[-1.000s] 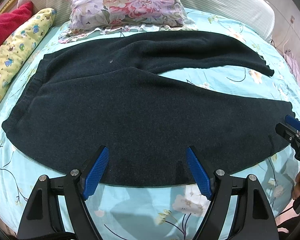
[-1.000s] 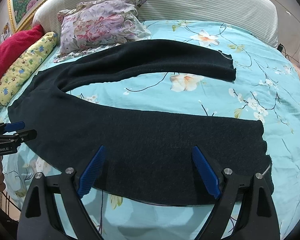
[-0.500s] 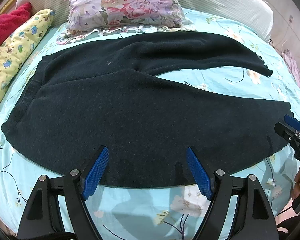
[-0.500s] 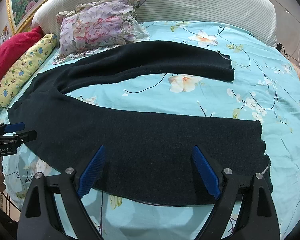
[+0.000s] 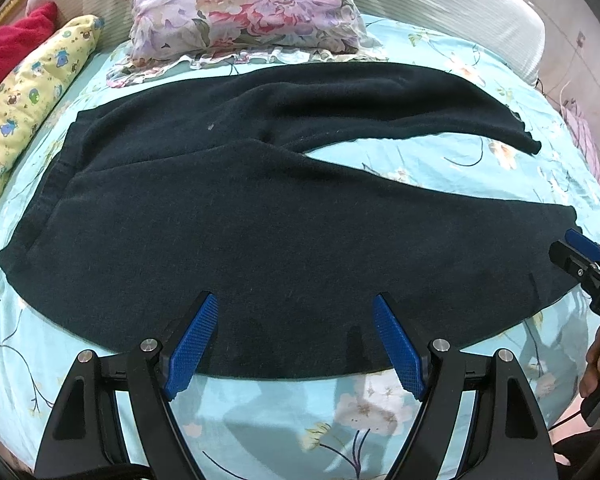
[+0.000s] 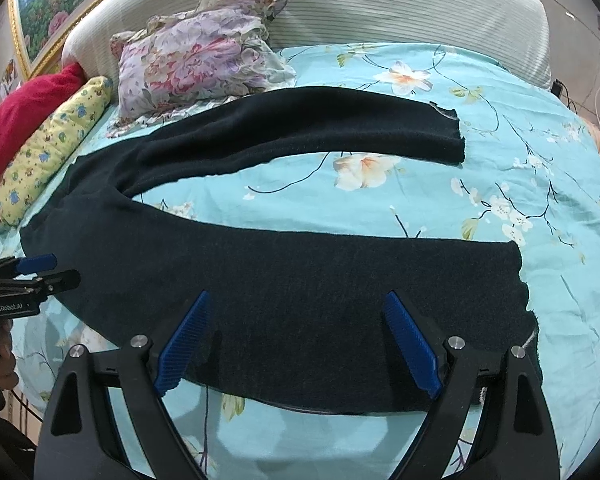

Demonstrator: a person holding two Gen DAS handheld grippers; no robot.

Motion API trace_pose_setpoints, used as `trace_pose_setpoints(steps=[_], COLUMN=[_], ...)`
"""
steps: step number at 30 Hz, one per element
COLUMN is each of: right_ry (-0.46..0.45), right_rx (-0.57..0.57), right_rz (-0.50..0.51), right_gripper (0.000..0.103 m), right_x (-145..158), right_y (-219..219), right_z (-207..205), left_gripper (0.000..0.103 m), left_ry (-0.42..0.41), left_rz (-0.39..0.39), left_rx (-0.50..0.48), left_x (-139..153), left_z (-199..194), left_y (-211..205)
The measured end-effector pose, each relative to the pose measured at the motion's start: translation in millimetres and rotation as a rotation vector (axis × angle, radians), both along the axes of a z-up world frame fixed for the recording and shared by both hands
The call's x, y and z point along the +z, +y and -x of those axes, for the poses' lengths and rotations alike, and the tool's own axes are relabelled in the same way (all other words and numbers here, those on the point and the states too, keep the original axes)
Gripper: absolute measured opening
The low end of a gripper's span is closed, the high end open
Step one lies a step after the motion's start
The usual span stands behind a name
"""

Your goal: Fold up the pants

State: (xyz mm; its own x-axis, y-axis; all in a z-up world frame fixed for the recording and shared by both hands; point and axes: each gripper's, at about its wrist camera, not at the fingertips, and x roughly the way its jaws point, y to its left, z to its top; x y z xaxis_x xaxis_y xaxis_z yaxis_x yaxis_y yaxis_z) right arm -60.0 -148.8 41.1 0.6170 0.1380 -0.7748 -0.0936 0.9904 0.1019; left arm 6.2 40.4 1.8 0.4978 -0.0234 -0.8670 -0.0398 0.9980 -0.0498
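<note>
Left wrist: our left tool and right tool gape over pants; shallow pinch risks near leg slipping.

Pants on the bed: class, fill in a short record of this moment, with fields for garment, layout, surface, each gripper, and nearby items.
garment: dark pants
layout: spread flat, unfolded, the two legs apart in a V
surface: turquoise floral bedsheet
left gripper: jaws open, over the near edge toward the waistband end
right gripper: jaws open, over the near leg toward its cuff
nearby items: floral pillow, yellow bolster, red cushion
</note>
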Motion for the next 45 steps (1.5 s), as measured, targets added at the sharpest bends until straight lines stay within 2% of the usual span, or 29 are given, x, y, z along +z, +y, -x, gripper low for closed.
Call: trace_pose_setpoints(steps=[8, 17, 32, 37, 45], right_ry=[0.013, 0.011, 0.008, 0.015, 0.044], right_rx=[-0.083, -0.14, -0.236, -0.257, -0.245], right_rz=[-0.073, -0.096, -0.101, -0.101, -0.134], right_gripper=[0.089, 0.089, 0.089, 0.089, 0.089], right_x=[13, 24, 33, 33, 29], right_y=[-24, -53, -116, -135, -153], right_z=[-19, -58, -138, -169, -208], left_gripper=[0.081, 0.081, 0.081, 0.081, 0.081], left_ry=[-0.005, -0.003, -0.037, -0.036, 0.007], left_rz=[0.003, 0.01, 0.034, 0.057, 0.038], left_rx=[-0.037, -0.12, -0.243, -0.337, -0.501], left_x=[12, 22, 41, 47, 40], left_z=[-26, -72, -178, -213, -265], left_y=[1, -6, -35, -52, -76])
